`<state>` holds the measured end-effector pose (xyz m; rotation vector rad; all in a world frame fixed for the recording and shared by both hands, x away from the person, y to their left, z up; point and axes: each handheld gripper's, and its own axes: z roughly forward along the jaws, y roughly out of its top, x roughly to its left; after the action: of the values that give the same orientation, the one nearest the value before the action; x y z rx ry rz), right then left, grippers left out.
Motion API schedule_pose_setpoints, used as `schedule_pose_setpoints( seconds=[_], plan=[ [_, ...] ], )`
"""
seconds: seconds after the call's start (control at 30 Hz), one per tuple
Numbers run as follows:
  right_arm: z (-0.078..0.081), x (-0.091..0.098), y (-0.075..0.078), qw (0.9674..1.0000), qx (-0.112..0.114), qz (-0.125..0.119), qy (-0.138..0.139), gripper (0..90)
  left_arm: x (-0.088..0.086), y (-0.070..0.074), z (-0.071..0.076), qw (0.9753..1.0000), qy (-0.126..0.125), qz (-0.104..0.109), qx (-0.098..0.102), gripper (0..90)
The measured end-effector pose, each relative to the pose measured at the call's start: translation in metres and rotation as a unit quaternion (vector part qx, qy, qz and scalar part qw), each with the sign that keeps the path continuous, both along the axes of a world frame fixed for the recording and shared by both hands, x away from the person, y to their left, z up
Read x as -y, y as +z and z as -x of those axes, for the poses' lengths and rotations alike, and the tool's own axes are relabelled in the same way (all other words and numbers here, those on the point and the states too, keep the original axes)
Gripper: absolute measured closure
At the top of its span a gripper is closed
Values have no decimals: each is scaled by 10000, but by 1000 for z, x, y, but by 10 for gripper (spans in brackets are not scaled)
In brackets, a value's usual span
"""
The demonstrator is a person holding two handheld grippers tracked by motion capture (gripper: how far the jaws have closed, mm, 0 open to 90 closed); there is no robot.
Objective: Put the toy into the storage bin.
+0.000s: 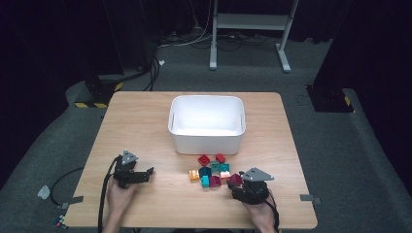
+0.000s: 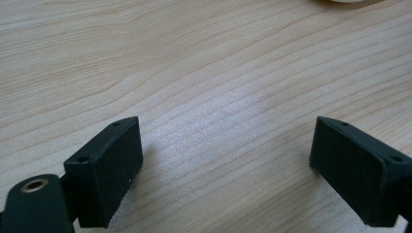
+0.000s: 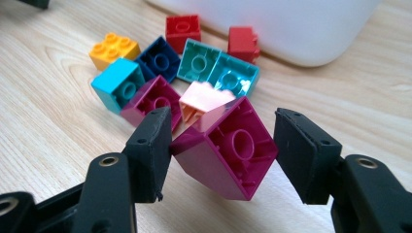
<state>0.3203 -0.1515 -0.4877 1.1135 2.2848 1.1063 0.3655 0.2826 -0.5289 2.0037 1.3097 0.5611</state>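
Observation:
A magenta brick (image 3: 228,155) hangs tilted, hollow underside facing the camera, with my right gripper (image 3: 224,121) shut on it. In the high view that gripper (image 1: 236,184) is at the table's front right with the magenta brick (image 1: 235,179) at its tips. Just beyond lies a cluster of loose bricks: a pink one (image 3: 204,99), a second magenta one (image 3: 153,99), light blue (image 3: 119,85), dark blue (image 3: 159,60), orange (image 3: 114,47), teal (image 3: 198,62) and two red (image 3: 183,30). My left gripper (image 1: 148,172) rests at the front left, open over bare wood (image 2: 226,131).
A white bin (image 1: 206,141) stands in the middle of the wooden table (image 1: 136,126), right behind the brick cluster; its wall (image 3: 291,29) rises close behind the red bricks. Bare wood lies between the two grippers and on both sides of the bin.

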Motion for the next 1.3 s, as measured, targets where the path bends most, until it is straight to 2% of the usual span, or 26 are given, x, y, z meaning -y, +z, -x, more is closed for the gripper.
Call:
schedule_pose_setpoints(
  seconds=[0.23, 0.67, 0.9, 1.0, 1.3],
  plan=[
    [-6, 9, 13, 9998, 29, -172, -83, 407, 0, 0, 0, 10000, 4, 7, 0, 119],
    [-27, 21, 41, 9984, 35, -537, -171, 407, 0, 0, 0, 10000, 12, 13, 7, 126],
    [-35, 19, 58, 9983, 78, -575, -75, 408, 0, 0, 0, 10000, 25, 17, 11, 131],
    [-38, 18, 68, 9984, 180, -540, -47, 408, 0, 0, 0, 10000, 28, 22, 12, 132],
    [-51, 16, 92, 9976, 243, -643, -9, 408, 0, 0, 0, 10000, 28, 31, 8, 132]
  ],
)
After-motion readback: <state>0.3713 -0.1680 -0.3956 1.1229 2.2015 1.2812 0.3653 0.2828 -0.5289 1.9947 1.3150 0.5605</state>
